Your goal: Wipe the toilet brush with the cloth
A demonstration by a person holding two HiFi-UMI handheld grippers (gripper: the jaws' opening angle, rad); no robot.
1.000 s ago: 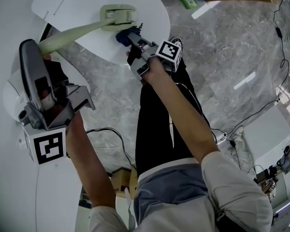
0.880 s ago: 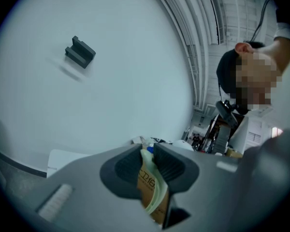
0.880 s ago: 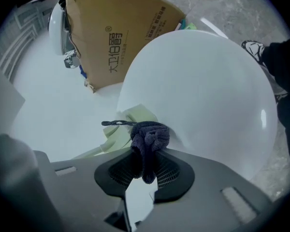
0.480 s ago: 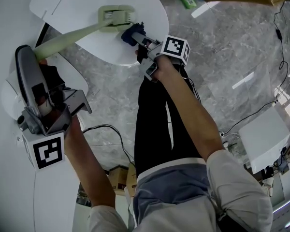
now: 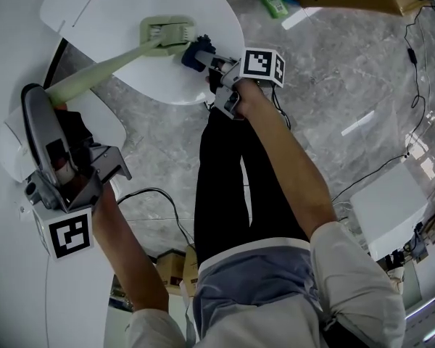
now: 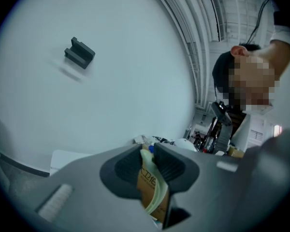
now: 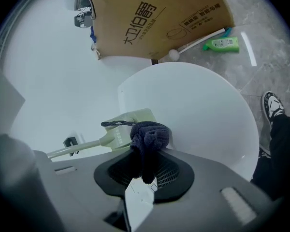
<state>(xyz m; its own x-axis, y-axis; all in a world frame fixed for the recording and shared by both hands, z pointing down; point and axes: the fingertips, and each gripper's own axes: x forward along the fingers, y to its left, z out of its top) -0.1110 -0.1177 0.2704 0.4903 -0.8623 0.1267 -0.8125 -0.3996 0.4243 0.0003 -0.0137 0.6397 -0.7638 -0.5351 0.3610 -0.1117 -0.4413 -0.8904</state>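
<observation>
Toilet brush (image 5: pixel 112 62) slants over the white toilet lid (image 5: pixel 130 6), with its pale green head far and its handle end clamped in the left hand-held gripper (image 6: pixel 152 166) at near left. The right hand-held gripper (image 7: pixel 144 166) pinches the dark blue cloth (image 7: pixel 150 137) just beside the right edge of the head.

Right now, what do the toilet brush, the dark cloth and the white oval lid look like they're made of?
Toilet brush: pale green, matte, probably moulded plastic; its flat head shows rows of short ribs, maybe rubbery.
Cloth: dark blue soft fabric, knit or terry by its nubby, bunched folds.
White oval lid: smooth, faintly glossy; plastic or ceramic, can't tell which.
</observation>
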